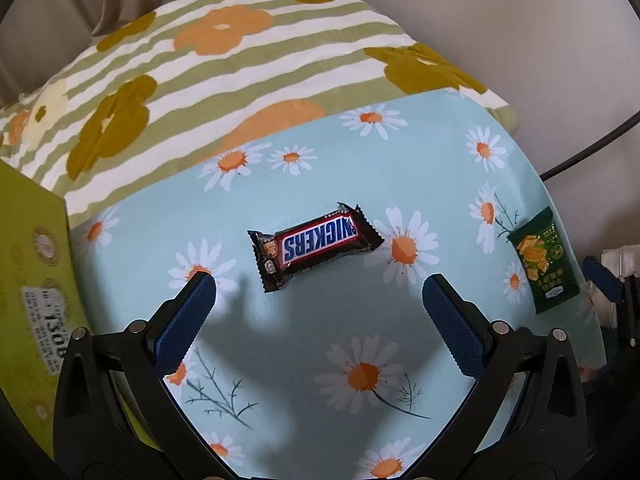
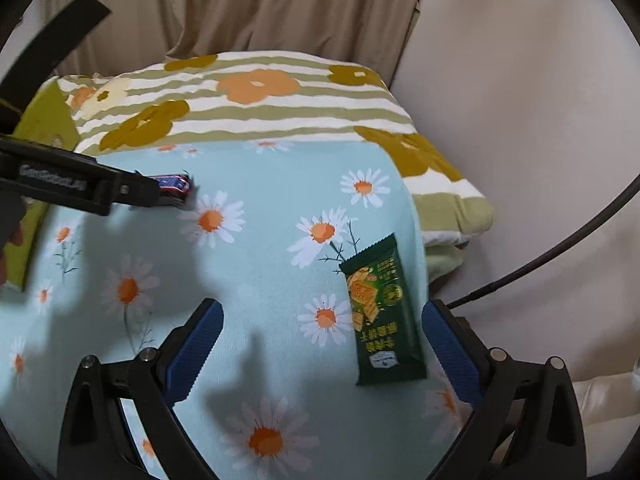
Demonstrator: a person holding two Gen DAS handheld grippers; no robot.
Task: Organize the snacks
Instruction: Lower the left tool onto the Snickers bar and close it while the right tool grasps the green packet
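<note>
At the far left a yellow-green cardboard box (image 1: 32,280) sits at the edge of the daisy-print cloth (image 1: 304,360), its side bearing a white printed label; it is probably where the snacks belong, though its opening is out of view.

Next comes the left gripper (image 1: 319,292), its blue-padded fingers (image 1: 186,320) spread wide apart and holding nothing. The Snickers bar (image 1: 316,242) lies flat on the cloth just ahead of the gap between them, turned at a slant, with its long axis running from lower left to upper right. To take it well, the gripper should move forward until the pads flank the middle of the bar, and the wrist should turn so the pads close across the narrow width rather than on the crimped ends, which would slip or crumple. The cloth looks soft, so pressing down hard risks catching fabric along with the wrapper.

Further right, the dark green cracker packet (image 2: 380,316) lies near the cloth's right edge, lengthwise toward the camera. The right gripper (image 2: 322,320) is likewise open and empty, and the packet sits just inside its right finger (image 2: 450,352), off centre. It should shift right to centre the packet before closing.

Behind both, a striped floral blanket (image 2: 280,100) is folded against the curtain.
</note>
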